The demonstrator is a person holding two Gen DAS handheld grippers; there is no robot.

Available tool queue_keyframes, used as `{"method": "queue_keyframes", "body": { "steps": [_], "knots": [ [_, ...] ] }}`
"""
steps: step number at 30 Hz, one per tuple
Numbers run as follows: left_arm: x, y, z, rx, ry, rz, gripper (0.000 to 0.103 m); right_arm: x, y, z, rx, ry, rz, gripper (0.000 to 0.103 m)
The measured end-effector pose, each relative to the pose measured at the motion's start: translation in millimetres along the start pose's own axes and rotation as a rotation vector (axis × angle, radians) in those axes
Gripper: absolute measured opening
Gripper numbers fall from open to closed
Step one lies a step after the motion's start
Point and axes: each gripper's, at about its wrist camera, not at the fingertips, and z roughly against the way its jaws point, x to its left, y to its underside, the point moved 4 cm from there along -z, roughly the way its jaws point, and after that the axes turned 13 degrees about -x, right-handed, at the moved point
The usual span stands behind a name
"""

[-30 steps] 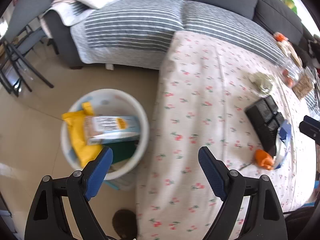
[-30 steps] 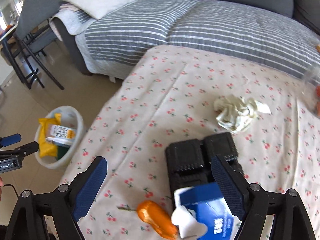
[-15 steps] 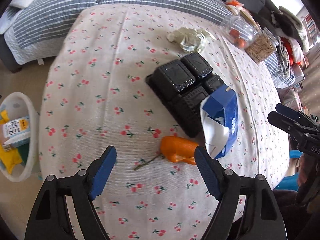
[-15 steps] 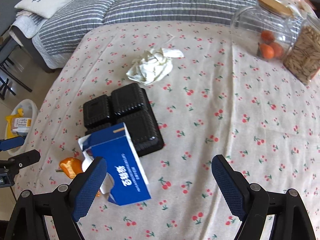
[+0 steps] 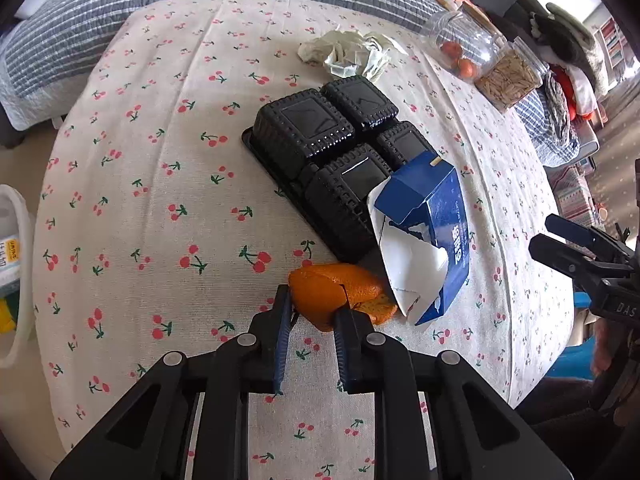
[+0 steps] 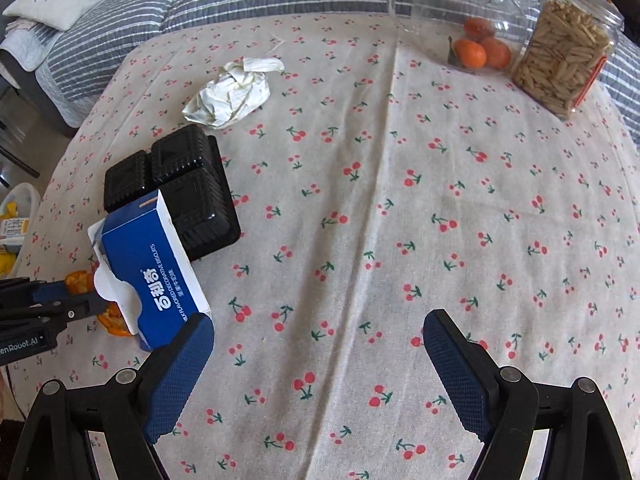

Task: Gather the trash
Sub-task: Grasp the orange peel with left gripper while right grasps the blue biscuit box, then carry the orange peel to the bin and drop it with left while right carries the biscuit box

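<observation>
The left tool, whose jaws have just been closing, pinches the orange peel, a curled, glossy piece lying on the counter against the torn blue biscuit box. The right tool is spread wide above bare cherry-print cloth, with nothing between its pads. Beyond the box lie a black plastic tray and crumpled paper.

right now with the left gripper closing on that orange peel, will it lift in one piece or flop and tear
The orange peel looks like a curled, hollow shell, so it is probably light and should lift easily. A split shows across it and a flat piece lies by the blue biscuit box, so part may stay behind. The left gripper, its jaws just closing, has the peel's near edge between its fingers; the peel may bend.
</observation>
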Motion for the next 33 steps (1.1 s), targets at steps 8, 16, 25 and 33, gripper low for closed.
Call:
{"method": "queue_keyframes", "body": {
  "steps": [8,16,25,33],
  "knots": [
    [34,-3,41,-0.072,-0.040,0.013,0.018,23,6,-17,0.053,-0.061,-0.002,0.089],
    [79,-3,73,-0.131,-0.113,0.067,0.018,66,16,-51,0.153,-0.158,0.010,0.089],
    [101,4,84,-0.146,-0.141,0.112,0.019,94,20,-70,0.181,-0.150,0.053,0.071],
    [113,2,102,-0.193,-0.146,0.141,0.019,105,16,-61,0.137,-0.137,0.135,0.051]
  ]
}}
